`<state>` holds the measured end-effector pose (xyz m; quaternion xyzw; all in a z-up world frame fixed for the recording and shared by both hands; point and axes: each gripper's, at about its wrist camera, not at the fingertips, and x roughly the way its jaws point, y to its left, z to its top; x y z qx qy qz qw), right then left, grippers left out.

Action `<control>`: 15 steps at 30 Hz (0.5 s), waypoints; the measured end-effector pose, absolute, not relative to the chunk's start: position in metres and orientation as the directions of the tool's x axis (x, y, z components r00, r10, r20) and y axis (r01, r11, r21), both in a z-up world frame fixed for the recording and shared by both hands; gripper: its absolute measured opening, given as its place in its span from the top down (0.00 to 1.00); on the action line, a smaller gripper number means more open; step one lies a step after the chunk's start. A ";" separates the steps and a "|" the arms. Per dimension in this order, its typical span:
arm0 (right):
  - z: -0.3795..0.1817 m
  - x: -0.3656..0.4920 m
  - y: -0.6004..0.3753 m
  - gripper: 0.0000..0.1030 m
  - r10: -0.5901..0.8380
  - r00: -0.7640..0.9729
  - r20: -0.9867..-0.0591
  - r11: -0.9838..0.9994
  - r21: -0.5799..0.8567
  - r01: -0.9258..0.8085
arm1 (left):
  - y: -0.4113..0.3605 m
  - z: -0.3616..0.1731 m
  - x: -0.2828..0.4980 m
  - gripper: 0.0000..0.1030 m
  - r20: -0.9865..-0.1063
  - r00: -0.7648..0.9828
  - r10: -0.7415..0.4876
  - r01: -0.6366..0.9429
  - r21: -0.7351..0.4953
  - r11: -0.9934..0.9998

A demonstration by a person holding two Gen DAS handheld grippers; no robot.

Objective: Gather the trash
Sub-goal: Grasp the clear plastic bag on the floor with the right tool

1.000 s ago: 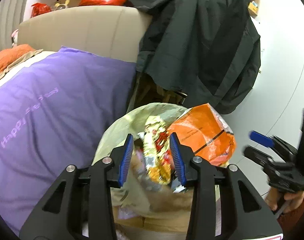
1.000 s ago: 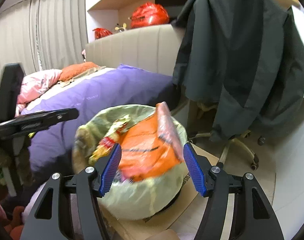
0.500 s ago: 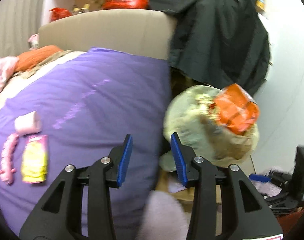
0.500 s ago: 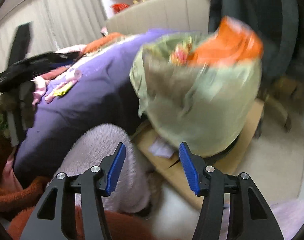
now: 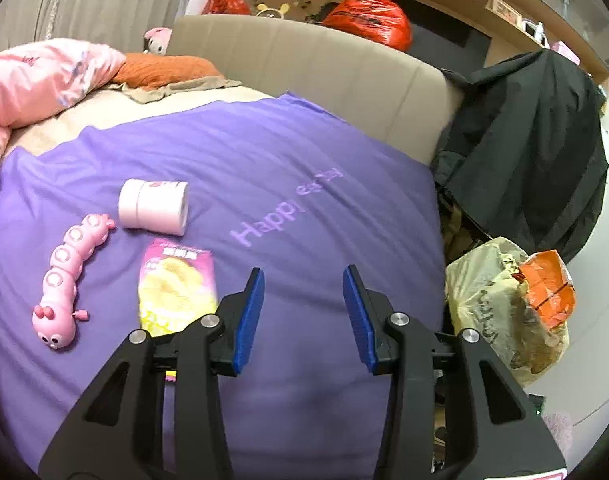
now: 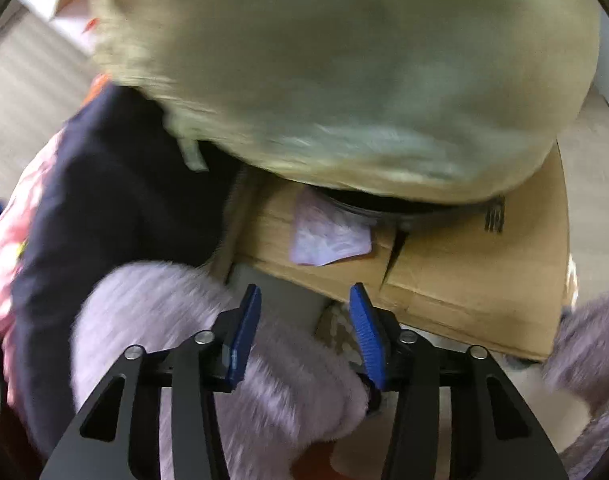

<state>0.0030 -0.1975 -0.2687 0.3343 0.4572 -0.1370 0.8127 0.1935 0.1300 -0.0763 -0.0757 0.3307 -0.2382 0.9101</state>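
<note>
My left gripper (image 5: 302, 276) stands open over the purple bedspread (image 5: 324, 208) with nothing between its blue pads. Just left of it lies a yellow and pink snack packet (image 5: 178, 292). The full pale green trash bag (image 5: 500, 308) stands beside the bed at the right, an orange packet (image 5: 546, 288) sticking out of its top. In the blurred right wrist view the same trash bag (image 6: 344, 80) fills the top. My right gripper (image 6: 305, 292) points down below it, its jaws closing on nothing. A pale pink scrap (image 6: 328, 236) lies on the cardboard box (image 6: 464, 272) under the bag.
A pink caterpillar toy (image 5: 70, 276) and a pink tissue roll (image 5: 154, 206) lie on the bedspread left of the packet. A dark jacket (image 5: 524, 152) hangs behind the bag. Pink bedding (image 5: 36, 80) is piled at the far left. Fuzzy lilac fabric (image 6: 224, 340) lies under my right gripper.
The left view has swung from the trash bag to the bed, bringing the snack packet close. The right gripper has dropped beside the bag toward the box, and its jaws have narrowed.
</note>
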 end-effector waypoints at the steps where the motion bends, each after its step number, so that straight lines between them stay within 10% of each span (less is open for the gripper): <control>1: -0.278 0.006 -0.199 0.60 0.051 0.533 -0.844 0.719 0.401 0.567 | 0.132 -0.078 0.195 0.62 -0.568 0.663 -0.486 0.381 -0.303 0.874; 15: -0.327 0.027 -0.215 0.61 -0.100 0.553 -0.827 0.629 0.378 0.680 | 0.138 -0.084 0.198 0.62 -0.551 0.692 -0.467 0.344 -0.316 0.884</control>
